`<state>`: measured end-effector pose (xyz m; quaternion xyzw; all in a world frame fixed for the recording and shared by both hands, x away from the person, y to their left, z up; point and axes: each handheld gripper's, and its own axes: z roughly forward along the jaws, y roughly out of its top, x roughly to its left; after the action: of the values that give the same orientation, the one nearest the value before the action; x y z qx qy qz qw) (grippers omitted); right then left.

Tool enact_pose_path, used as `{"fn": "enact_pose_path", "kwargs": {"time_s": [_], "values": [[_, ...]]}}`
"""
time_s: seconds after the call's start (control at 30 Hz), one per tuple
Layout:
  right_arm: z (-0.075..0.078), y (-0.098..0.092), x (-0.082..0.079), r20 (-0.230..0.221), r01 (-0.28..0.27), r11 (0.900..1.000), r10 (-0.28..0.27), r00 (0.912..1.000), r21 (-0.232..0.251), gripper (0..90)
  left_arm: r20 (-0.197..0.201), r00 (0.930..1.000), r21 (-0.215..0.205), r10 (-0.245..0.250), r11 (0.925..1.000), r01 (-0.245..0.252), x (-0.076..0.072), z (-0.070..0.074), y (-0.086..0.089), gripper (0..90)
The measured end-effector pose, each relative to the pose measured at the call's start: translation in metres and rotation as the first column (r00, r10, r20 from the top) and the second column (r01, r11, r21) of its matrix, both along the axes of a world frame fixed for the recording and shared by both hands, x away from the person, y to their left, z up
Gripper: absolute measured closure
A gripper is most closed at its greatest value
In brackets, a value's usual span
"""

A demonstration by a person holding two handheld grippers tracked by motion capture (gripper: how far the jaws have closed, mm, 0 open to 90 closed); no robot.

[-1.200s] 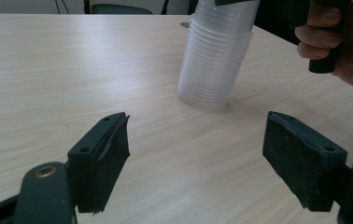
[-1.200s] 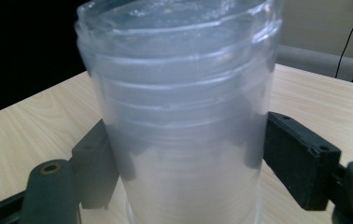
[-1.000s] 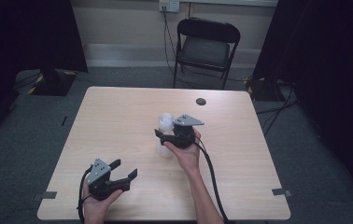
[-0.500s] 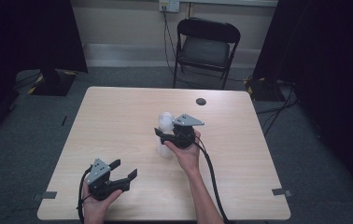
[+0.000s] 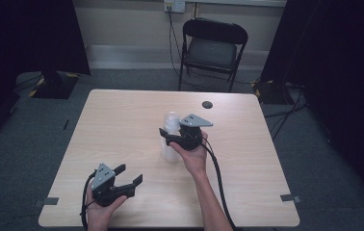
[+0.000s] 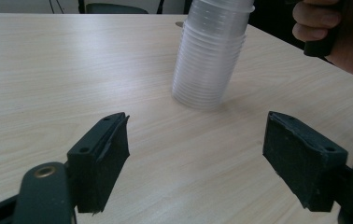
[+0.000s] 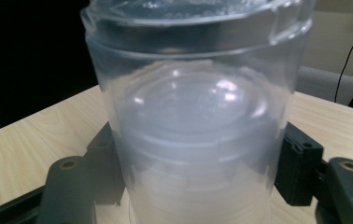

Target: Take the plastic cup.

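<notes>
A stack of clear plastic cups [image 5: 170, 137] stands upside down near the middle of the wooden table [image 5: 122, 120]. My right gripper [image 5: 168, 136] reaches it from the right, its jaws pressed on both sides of the stack's upper part. Seen close in the right gripper view, the cup stack [image 7: 193, 140] sits between the two black pads, touching both. My left gripper [image 5: 129, 173] rests near the table's front left, open and holding nothing. In the left gripper view the cup stack [image 6: 209, 56] stands beyond the wide-apart jaws, with the hand [image 6: 338, 32] that holds the right gripper beside it.
A small black disc [image 5: 207, 104] lies on the table toward the back right. A black folding chair [image 5: 213, 48] stands behind the far edge. Dark curtains flank the table on both sides.
</notes>
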<state>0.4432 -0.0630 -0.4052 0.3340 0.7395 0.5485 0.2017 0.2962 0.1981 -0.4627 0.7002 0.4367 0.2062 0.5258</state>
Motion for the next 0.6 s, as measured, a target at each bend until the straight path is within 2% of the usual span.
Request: {"fn": "enact_pose_path", "kwargs": {"time_s": [0.37, 0.47, 0.6], "values": [[0.014, 0.001, 0.002, 0.018, -0.004, 1.000, 0.004, 0.9998, 0.014, 31.8, -0.003, 0.9999, 0.004, -0.012, 0.9999, 0.012, 0.001, -0.001, -0.001, 22.4], [0.017, 0.000, 0.002, 0.021, -0.001, 1.000, 0.000, 0.9998, 0.019, 31.9, -0.006, 0.9998, -0.006, -0.019, 0.9998, 0.019, 0.002, -0.001, -0.002, 22.7], [0.020, 0.000, 0.003, 0.024, 0.001, 1.000, -0.001, 0.9997, 0.028, 32.2, 0.000, 1.0000, -0.029, -0.005, 0.9996, 0.005, 0.002, 0.001, -0.002, 22.8]]}}
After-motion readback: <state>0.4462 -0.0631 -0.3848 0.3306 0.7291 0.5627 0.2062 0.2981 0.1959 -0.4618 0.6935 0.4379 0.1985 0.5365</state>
